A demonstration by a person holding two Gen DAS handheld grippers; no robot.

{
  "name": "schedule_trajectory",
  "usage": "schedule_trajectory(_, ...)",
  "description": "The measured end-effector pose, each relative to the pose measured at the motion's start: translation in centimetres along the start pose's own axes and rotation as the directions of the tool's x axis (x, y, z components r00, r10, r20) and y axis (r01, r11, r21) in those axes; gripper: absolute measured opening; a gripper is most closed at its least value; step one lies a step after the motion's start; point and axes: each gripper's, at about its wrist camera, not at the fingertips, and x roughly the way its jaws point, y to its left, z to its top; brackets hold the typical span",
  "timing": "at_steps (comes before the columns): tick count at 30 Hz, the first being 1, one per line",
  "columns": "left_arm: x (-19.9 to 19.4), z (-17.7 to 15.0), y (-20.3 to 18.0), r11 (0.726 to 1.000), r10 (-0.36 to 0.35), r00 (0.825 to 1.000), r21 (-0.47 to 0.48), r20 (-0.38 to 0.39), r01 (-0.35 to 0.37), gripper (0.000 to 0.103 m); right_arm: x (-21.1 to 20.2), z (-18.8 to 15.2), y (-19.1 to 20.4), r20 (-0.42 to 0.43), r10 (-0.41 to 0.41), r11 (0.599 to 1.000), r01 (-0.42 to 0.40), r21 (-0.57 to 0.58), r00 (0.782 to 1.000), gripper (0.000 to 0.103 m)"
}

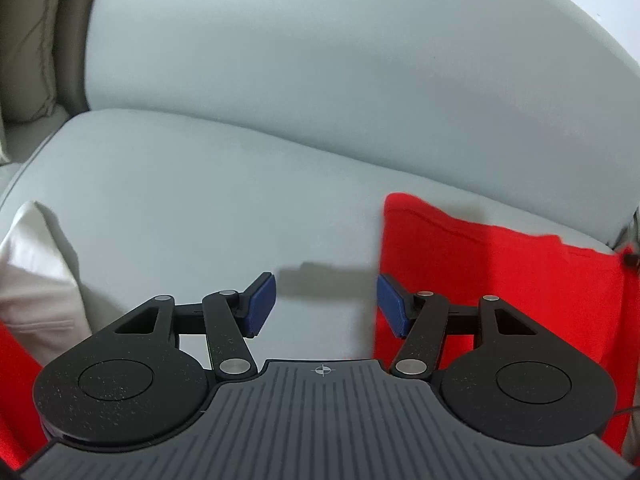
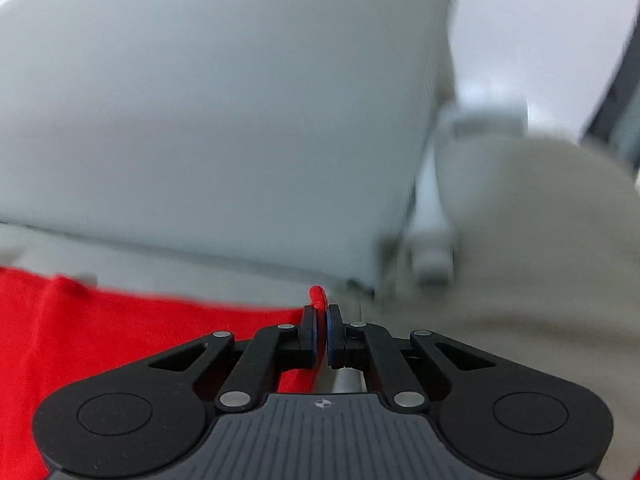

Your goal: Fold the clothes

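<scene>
A red garment (image 1: 496,280) lies on the pale grey sofa seat (image 1: 200,208), spread to the right of my left gripper (image 1: 325,304). The left gripper is open and empty, its blue pads (image 1: 262,304) wide apart, the right pad at the garment's left edge. In the right wrist view the red garment (image 2: 120,336) stretches to the left. My right gripper (image 2: 322,330) is shut on an edge of it, with a small red tuft (image 2: 317,296) poking out above the pads.
A white folded cloth (image 1: 36,272) lies at the left of the seat. The sofa backrest (image 1: 320,60) rises behind. A beige cushion (image 1: 28,40) sits far left. In the blurred right wrist view a beige cushion (image 2: 540,240) lies right of the grey backrest (image 2: 200,120).
</scene>
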Motion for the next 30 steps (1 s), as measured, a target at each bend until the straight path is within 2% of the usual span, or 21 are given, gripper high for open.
schedule_trajectory(4, 1.8, 0.6, -1.2, 1.000, -0.011, 1.000, 0.017, -0.012, 0.012, 0.065, -0.1, -0.8, 0.2, -0.011, -0.003, 1.000, 0.003, 0.012, 1.000, 0.005)
schedule_trajectory(9, 5.2, 2.5, -2.8, 0.997, -0.047, 0.999, 0.060, -0.019, 0.048, 0.060, -0.1, -0.9, -0.2, -0.020, 0.011, 1.000, -0.011, 0.016, 1.000, 0.006)
schedule_trajectory(12, 7.0, 3.3, -3.7, 0.993, -0.070, 0.997, 0.097, -0.033, 0.073, 0.053, 0.3, -0.3, -0.6, -0.022, 0.031, 0.999, -0.030, 0.029, 0.999, 0.006)
schedule_trajectory(14, 8.0, 3.2, -4.2, 0.989, -0.064, 0.997, 0.134, -0.033, 0.068, 0.052, 0.3, -0.3, -0.4, -0.024, 0.037, 0.999, -0.037, 0.031, 0.999, 0.006)
schedule_trajectory(15, 8.4, 3.2, -4.5, 0.986, -0.064, 0.997, 0.152, -0.031, 0.068, 0.047, 0.2, -0.4, -0.4, -0.023, 0.038, 0.999, -0.038, 0.026, 0.999, 0.006)
schedule_trajectory(17, 8.1, 3.4, -4.8, 0.984, -0.087, 0.996, 0.158, -0.012, 0.088, 0.005, 0.5, -0.4, -0.2, -0.020, 0.034, 0.999, -0.034, 0.001, 0.999, 0.006)
schedule_trajectory(18, 7.7, 3.5, -4.9, 0.984, -0.091, 0.996, 0.154, 0.009, 0.088, 0.005, 0.6, -0.4, -0.2, -0.018, 0.030, 0.999, -0.030, -0.013, 0.999, 0.006)
schedule_trajectory(20, 5.4, 3.6, -5.3, 0.985, -0.075, 0.989, 0.163, 0.127, 0.054, 0.005, 0.0, -0.3, -0.3, 0.001, 0.024, 1.000, -0.024, -0.016, 1.000, 0.005)
schedule_trajectory(21, 4.2, 3.7, -5.4, 0.984, -0.074, 0.981, 0.172, 0.179, 0.043, 0.005, -0.9, -0.1, -0.4, 0.038, 0.035, 0.999, -0.036, 0.008, 0.999, 0.005)
schedule_trajectory(24, 2.7, 3.9, -5.4, 0.979, -0.031, 0.967, 0.201, 0.253, -0.022, 0.005, -2.9, 0.7, 0.0, 0.142, 0.091, 0.995, -0.096, 0.031, 0.986, 0.005)
schedule_trajectory(25, 2.8, 4.0, -5.1, 0.977, 0.000, 0.965, 0.207, 0.264, -0.057, 0.005, -3.4, 1.0, 0.4, 0.170, 0.105, 0.994, -0.110, 0.021, 0.980, 0.005)
schedule_trajectory(28, 5.8, 4.1, -3.8, 0.977, 0.104, 0.976, 0.163, 0.191, -0.136, 0.008, -2.3, 1.7, 2.9, 0.170, 0.096, 0.995, -0.091, -0.032, 0.981, 0.005)
schedule_trajectory(29, 6.8, 4.1, -3.5, 0.976, 0.136, 0.977, 0.149, 0.163, -0.161, 0.019, -1.6, 1.9, 3.4, 0.159, 0.094, 0.995, -0.091, -0.029, 0.983, 0.005)
schedule_trajectory(30, 7.9, 4.0, -3.3, 0.971, 0.176, 0.975, 0.140, 0.135, -0.195, 0.023, -0.8, 2.1, 4.0, 0.130, 0.091, 0.996, -0.089, -0.023, 0.987, 0.005)
